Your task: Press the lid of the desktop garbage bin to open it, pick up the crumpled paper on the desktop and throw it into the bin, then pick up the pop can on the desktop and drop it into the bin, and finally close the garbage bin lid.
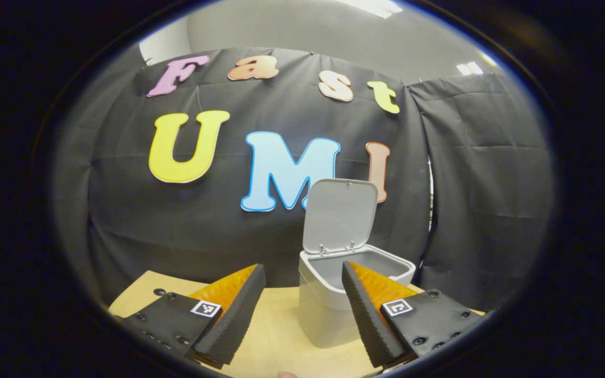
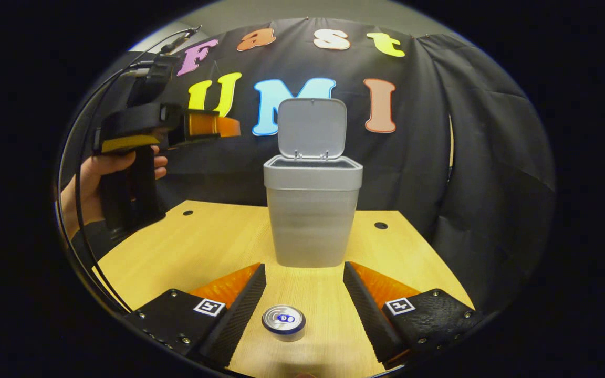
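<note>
On the pale wooden desktop [image 2: 197, 247] the grey garbage bin [image 2: 313, 220] stands near the middle, its lid [image 2: 312, 127] swung up and upright behind the open mouth. Seen from the right gripper view, bare wood lies all around the bin, with a small dark hole [image 2: 381, 226] to its right and another [image 2: 187, 212] toward the far left edge. The pop can [image 2: 283, 321] stands upright on the near part of the desk, between the spread fingers of the right gripper [image 2: 304, 302], neither finger touching it, and well clear of the bin's base. The left gripper [image 1: 302, 310] is held high above the desk's left side, a hand [image 2: 90, 184] wrapped around its handle; in the left gripper view its fingers are spread with nothing between them, and the bin's open rim [image 1: 407, 272] sits just beyond its right finger. Black cloth [image 2: 470, 173] drapes the back and right side, close behind the desk's far edge.
</note>
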Motion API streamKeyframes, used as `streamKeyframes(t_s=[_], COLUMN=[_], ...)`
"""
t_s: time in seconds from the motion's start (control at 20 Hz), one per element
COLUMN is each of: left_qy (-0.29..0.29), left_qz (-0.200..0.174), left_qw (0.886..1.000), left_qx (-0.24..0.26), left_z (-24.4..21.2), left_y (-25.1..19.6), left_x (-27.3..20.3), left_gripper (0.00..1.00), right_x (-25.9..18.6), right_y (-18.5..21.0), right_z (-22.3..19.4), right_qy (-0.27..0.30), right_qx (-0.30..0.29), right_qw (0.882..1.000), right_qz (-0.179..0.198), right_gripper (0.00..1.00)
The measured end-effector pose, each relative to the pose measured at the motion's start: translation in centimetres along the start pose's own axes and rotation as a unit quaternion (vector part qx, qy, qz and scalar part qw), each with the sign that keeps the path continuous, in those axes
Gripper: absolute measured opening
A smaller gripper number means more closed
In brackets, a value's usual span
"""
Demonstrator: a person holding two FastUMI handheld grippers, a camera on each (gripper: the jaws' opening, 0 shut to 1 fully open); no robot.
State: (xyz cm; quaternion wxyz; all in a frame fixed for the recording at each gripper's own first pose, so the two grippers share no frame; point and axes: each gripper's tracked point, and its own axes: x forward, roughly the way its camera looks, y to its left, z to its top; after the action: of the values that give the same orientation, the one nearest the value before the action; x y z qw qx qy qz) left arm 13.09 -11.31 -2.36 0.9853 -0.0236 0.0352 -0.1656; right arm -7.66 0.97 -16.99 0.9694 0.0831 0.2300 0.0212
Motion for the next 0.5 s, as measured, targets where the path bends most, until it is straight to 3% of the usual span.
streamKeyframes(t_s=[0.2,0.5], left_qy=[-0.001,0.0], left_qz=[0.022,0.038], left_qw=[1.0,0.999], left_qx=[-0.006,0.0], left_z=[0.2,0.5], left_y=[1.3,2.6], left_x=[-1.7,-3.7], left_gripper=[0.94,0.94], right_x=[0.9,2.5], right_y=[1.4,2.0], right_z=[-3.0,-6.8], right_qy=[0.038,0.094], right_qx=[-0.012,-0.001], right_qw=[0.999,0.994], right_qz=[0.031,0.047], right_gripper=[0.95,0.95])
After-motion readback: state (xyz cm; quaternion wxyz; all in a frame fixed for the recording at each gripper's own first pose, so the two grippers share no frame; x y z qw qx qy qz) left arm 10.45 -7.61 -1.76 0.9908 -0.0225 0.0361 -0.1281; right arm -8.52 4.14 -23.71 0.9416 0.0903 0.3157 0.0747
